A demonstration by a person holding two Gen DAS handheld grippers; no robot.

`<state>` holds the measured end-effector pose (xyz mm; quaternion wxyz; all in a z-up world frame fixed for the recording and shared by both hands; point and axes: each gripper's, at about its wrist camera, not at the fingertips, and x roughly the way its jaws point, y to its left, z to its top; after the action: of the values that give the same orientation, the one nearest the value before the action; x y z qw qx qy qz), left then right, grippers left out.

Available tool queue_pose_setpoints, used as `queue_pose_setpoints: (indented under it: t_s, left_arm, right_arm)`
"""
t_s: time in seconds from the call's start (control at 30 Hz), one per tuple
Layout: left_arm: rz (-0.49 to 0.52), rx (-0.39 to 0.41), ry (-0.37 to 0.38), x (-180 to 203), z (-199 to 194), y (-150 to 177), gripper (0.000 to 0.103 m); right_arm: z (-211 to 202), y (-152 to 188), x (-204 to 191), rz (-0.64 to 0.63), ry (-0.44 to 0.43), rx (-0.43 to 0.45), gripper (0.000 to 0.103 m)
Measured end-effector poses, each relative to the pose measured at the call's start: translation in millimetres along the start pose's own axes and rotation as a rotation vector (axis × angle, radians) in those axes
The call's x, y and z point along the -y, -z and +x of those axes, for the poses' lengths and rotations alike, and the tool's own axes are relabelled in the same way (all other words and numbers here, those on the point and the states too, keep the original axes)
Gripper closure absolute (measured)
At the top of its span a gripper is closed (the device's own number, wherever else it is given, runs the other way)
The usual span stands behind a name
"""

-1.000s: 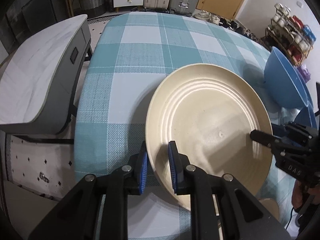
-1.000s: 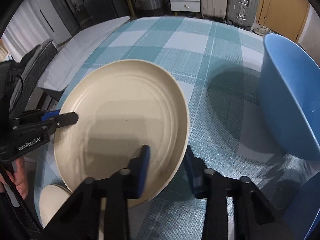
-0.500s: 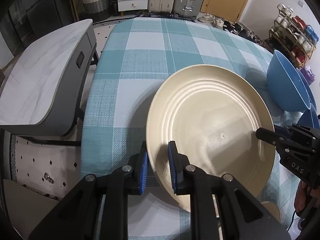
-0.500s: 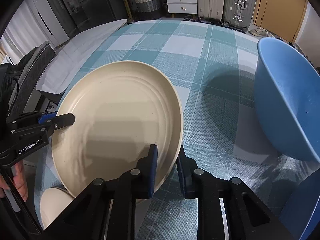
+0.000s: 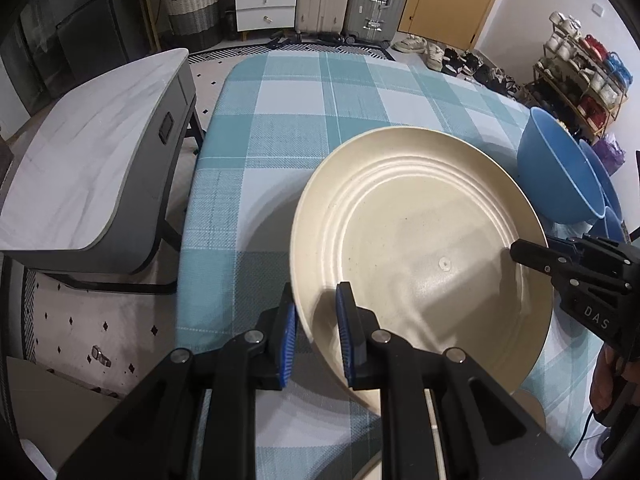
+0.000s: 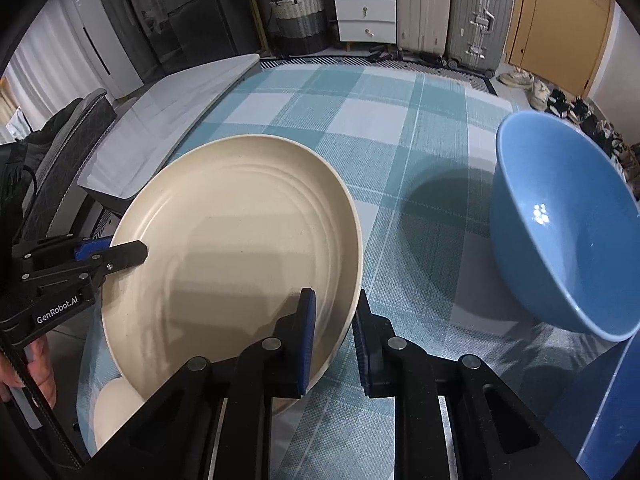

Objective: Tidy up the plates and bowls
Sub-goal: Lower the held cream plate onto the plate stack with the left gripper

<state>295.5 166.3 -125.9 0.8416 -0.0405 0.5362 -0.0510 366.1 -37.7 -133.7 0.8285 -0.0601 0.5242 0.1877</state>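
1. Jaws of the left gripper (image 5: 316, 332) pinched on the near-left rim of a cream plate (image 5: 420, 264), blue pads on either side of the edge.
2. Jaws of the right gripper (image 6: 334, 344) just drawn closed onto the opposite rim of the same cream plate (image 6: 236, 248), one pad over the upper face, the other against the outer edge.
3. Held between the two grippers above the counter (image 5: 288, 120), tilted, ridged face up, casting a shadow on the teal and white checked cloth (image 6: 400, 152).
4. Seen from the left wrist, right gripper (image 5: 520, 252) biting the far-right rim; seen from the right wrist, left gripper (image 6: 132, 252) biting the left rim.
5. Part of a hand (image 6: 38, 364) visible behind the left gripper at the lower left edge of the right wrist view.
6. Blue bowl (image 6: 560, 232) resting on the cloth to the right of the plate, apart from it, tipped so its inside shows; more blue bowls (image 5: 604, 184) just behind it in the left wrist view.
7. Another cream dish (image 6: 116, 412) partly visible below the lifted plate at the near counter edge; kind unclear.
8. Grey marble-topped side table (image 5: 92, 168) beside the counter on the left.
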Motion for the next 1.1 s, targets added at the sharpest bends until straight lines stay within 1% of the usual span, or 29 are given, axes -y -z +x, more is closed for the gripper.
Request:
queue_pose_setpoints:
  t_s: [0.13, 0.3, 0.4, 0.53, 0.7, 0.87, 1.1]
  left_arm:
    - [-0.003, 0.013, 0.0, 1, -10, 5, 0.086]
    - [-0.007, 0.042, -0.02, 5, -27, 16, 0.086]
    - [-0.027, 0.069, -0.034, 5, -37, 28, 0.086]
    - [-0.021, 0.095, -0.056, 11, -51, 47, 0.086]
    - [-0.051, 0.125, -0.046, 13, -69, 69, 0.086]
    - [-0.041, 0.149, -0.083, 22, -83, 95, 0.086]
    - [-0.064, 0.15, -0.051, 24, -95, 132, 0.086]
  right_arm:
    - [-10, 2, -2, 0.0, -0.006, 0.017, 0.086]
    - [-27, 9, -9, -0.019, -0.01, 0.037, 0.086]
    - [-34, 15, -16, -0.04, -0.013, 0.045, 0.086]
    - [-43, 27, -23, -0.059, -0.024, 0.057, 0.086]
    - [-61, 47, -30, -0.077, -0.036, 0.08, 0.086]
    - [-74, 66, -40, -0.098, -0.031, 0.1, 0.086]
    - [-90, 101, -49, -0.092, -0.042, 0.111, 0.086]
